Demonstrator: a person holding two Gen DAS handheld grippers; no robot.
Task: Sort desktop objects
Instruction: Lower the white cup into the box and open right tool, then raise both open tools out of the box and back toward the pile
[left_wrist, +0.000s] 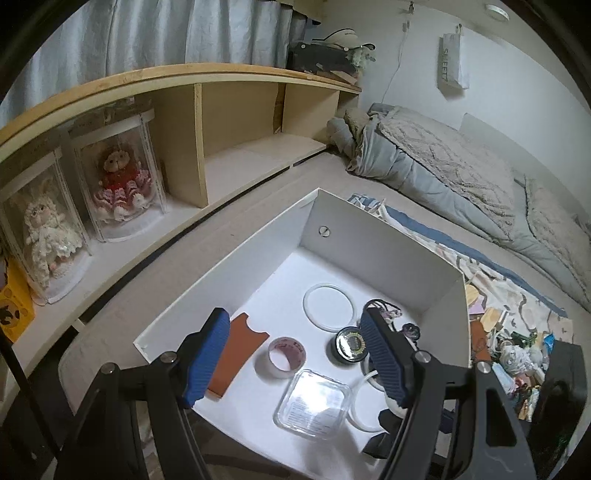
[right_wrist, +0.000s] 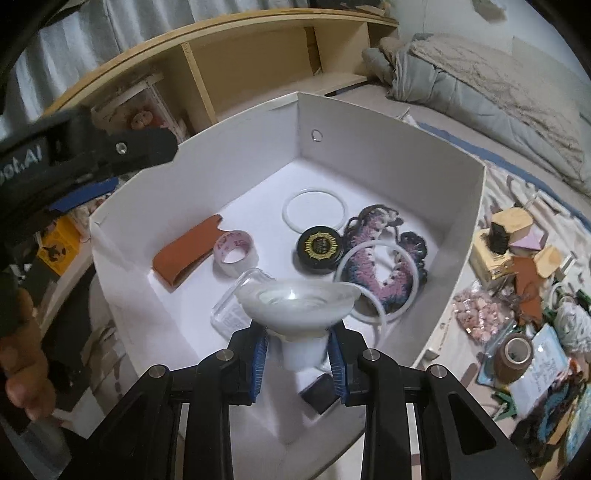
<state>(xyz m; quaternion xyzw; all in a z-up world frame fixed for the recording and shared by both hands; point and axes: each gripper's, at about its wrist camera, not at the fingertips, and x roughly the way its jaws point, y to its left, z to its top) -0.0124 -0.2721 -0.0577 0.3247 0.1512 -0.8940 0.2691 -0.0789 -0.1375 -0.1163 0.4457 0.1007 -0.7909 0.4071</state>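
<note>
A white open box lies on the bed. Inside are an orange leather sleeve, a tape roll, a clear square lid, white rings, a black round tin and a pink-purple crochet piece. My left gripper is open and empty above the box. My right gripper is shut on a white translucent funnel-shaped cup, held over the box's near part.
A wooden shelf with boxed dolls runs along the left. A grey blanket lies at the back right. A heap of small items, including a brown tape roll, lies right of the box on a patterned cloth.
</note>
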